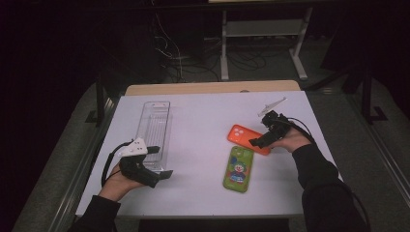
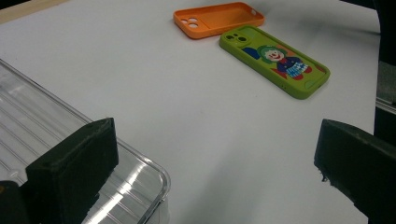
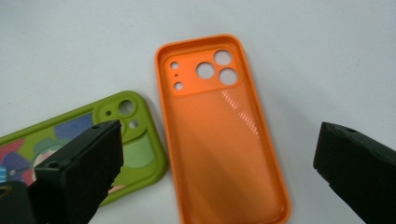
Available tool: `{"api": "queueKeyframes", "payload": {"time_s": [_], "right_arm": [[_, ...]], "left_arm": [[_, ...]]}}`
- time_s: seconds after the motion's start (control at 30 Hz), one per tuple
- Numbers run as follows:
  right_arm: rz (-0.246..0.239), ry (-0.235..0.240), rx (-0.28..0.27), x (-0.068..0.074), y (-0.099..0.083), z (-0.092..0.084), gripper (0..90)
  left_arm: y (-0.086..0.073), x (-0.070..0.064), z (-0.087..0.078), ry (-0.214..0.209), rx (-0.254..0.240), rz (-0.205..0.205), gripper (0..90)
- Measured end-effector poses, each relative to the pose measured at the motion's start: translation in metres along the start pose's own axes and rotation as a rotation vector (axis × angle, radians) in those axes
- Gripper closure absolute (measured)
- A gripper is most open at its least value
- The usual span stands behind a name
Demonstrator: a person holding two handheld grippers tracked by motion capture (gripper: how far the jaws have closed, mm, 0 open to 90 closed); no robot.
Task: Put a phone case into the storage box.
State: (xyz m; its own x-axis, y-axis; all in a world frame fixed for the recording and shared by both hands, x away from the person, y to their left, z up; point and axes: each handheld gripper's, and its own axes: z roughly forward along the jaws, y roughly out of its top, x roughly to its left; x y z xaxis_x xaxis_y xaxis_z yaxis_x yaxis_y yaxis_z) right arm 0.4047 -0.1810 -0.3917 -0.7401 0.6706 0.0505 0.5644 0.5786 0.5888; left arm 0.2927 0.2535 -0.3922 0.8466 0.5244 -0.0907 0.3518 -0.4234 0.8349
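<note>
Altogether two phone cases (image 3: 219,140), one clear tray (image 1: 155,128)

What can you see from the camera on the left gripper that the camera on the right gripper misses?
The left gripper view alone takes in the clear plastic tray beside its jaw, and the clown picture on the green phone case. The right gripper view alone looks into the hollow inside of the orange phone case. Both show the two cases lying on the white table, between wide-open jaws.
</note>
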Motion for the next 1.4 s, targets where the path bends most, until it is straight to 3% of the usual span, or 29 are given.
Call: {"api": "queueKeyframes", "payload": {"time_s": [0.33,0.5,0.8,1.4], "right_arm": [[-0.005,0.023,0.018,-0.016,0.01,0.014,1.1],[-0.018,0.038,0.049,-0.019,0.012,0.026,5.9],[-0.046,0.079,0.092,-0.013,0.014,0.04,12.8],[-0.077,0.069,0.131,-0.013,0.014,0.055,13.1]], "left_arm": [[0.0,0.0,0.001,-0.001,-0.002,0.003,0.0],[0.0,0.0,0.001,0.0,0.001,0.001,0.0],[0.0,0.0,0.0,0.001,0.004,0.002,0.0],[-0.001,0.001,0.001,0.001,0.005,0.004,0.0]]}}
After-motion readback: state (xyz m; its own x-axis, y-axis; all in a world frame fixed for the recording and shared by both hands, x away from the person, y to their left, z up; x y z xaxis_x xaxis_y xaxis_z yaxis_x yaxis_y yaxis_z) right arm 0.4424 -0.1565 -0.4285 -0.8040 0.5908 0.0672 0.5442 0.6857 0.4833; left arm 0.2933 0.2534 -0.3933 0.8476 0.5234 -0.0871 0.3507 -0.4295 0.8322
